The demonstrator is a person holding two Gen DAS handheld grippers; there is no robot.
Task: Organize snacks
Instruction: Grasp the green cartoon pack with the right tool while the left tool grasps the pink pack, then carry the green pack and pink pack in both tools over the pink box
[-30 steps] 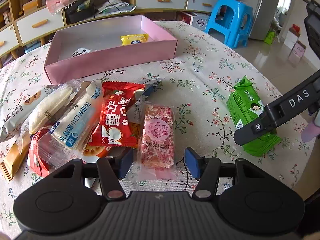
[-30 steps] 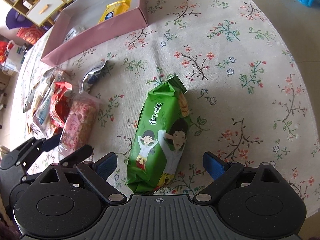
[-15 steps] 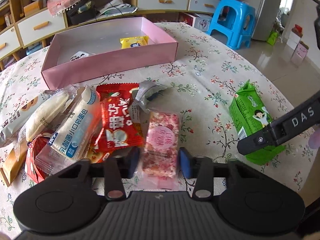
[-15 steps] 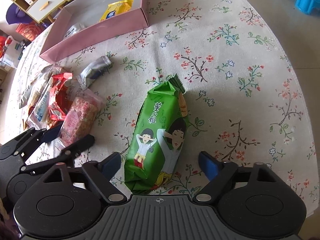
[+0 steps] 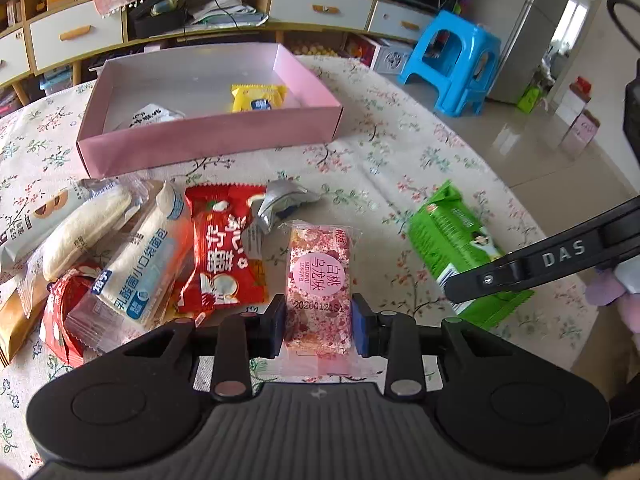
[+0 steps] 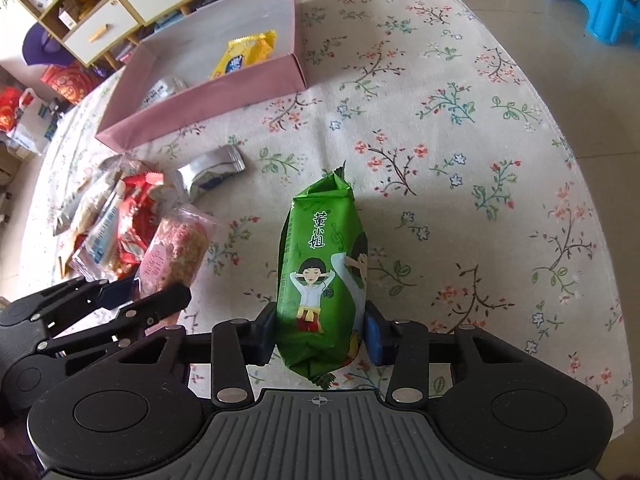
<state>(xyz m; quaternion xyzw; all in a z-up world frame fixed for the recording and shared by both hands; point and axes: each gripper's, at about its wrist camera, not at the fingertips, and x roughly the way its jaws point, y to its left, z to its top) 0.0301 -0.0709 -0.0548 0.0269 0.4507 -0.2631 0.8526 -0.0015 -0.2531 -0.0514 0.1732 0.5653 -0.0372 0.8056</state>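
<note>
Setting: floral tablecloth (image 6: 460, 128) on a round table, with a drawer cabinet and a blue plastic stool (image 5: 452, 60) behind it.
Left gripper (image 5: 319, 330): your fingers, wide apart 1 s ago, have closed onto the near end of the pink peach-oolong snack bar (image 5: 320, 276); both blue pads touch its wrapper.
Right gripper (image 6: 320, 332): your jaws, also wide 1 s ago, are now clamped on the sides of the green biscuit pack (image 6: 322, 276), and the pack's face has rolled a little toward the left.
What that means: you now hold 2 snacks at once, 1 in each hand; neither looks clearly lifted off the cloth yet.
Just beyond the tools: silver foil packet (image 5: 282, 204) lies just past the pink bar; the red snack packet (image 5: 224, 252) and the white yoghurt bread roll (image 5: 140, 264) overlap in the pile to its left.
Further out: pink box (image 5: 208, 144) sits beyond the pile, already holding a yellow packet (image 5: 258, 98) and a white packet (image 5: 152, 114).
Likely next step: lift both and carry them over the box's near wall; that is my guess.
Risk: your grip on the pink bar is at its end, so it may droop or swing.
</note>
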